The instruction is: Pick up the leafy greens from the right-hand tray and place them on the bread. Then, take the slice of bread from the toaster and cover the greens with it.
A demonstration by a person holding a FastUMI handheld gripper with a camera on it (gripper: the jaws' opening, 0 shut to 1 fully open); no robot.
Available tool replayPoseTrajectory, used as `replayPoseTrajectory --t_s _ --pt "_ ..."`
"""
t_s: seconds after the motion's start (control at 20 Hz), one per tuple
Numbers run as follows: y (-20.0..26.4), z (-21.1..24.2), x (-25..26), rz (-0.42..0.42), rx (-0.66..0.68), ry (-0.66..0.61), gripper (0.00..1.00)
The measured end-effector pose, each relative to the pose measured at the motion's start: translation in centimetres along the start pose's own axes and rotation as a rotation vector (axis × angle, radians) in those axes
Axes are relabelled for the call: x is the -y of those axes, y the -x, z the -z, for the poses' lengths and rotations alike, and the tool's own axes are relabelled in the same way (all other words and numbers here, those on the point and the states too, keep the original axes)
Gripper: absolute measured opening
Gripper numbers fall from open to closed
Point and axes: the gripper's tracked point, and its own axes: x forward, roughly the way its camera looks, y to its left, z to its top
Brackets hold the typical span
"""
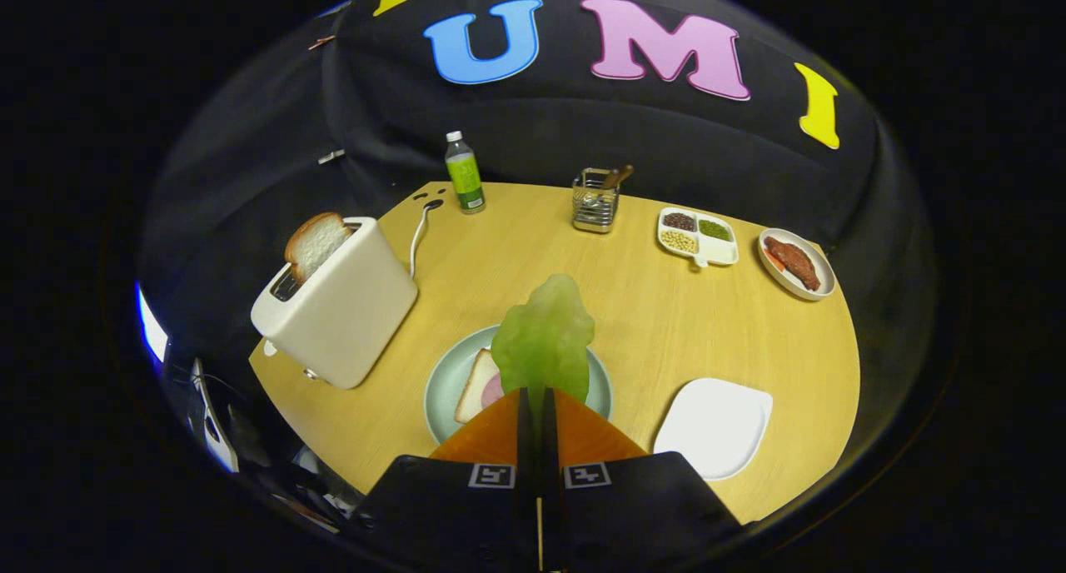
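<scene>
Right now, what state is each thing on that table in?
gripper: shut on lettuce leaf
lettuce leaf: held over the plate
plate: holds bread slice, uncovered
toaster: toast popped up
white tray: empty
bottle: capped, upright

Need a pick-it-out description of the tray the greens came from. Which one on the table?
Start at the round wooden table. Just past the gripper, whose fingers are shut on the pale green leafy greens, find the round grey-green plate. Right of it lies the white rounded-square tray, the one dish there with nothing on it.
</scene>
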Motion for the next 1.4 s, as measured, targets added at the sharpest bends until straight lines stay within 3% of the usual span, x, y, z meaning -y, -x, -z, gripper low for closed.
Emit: replayPoseTrajectory --t_s 0.35,0.75,0.8,0.95,1.1,1.4 --pt "-3.9 1.8 -1.9 0.023 -0.077 0.059 0.08" --pt "-6.8 3.2 -2.0 0.089 -0.119 0.083 0.23" --pt "-6.8 3.2 -2.0 0.095 -0.119 0.080 0.29" --pt "-6.2 2.2 -2.9 0.088 -0.087 0.067 0.96" --pt "-5.2 0.3 -3.7 0.076 -0.026 0.058 0.99" --pt "-1.6 -8.0 -8.0 -0.004 0.153 0.040 0.99"
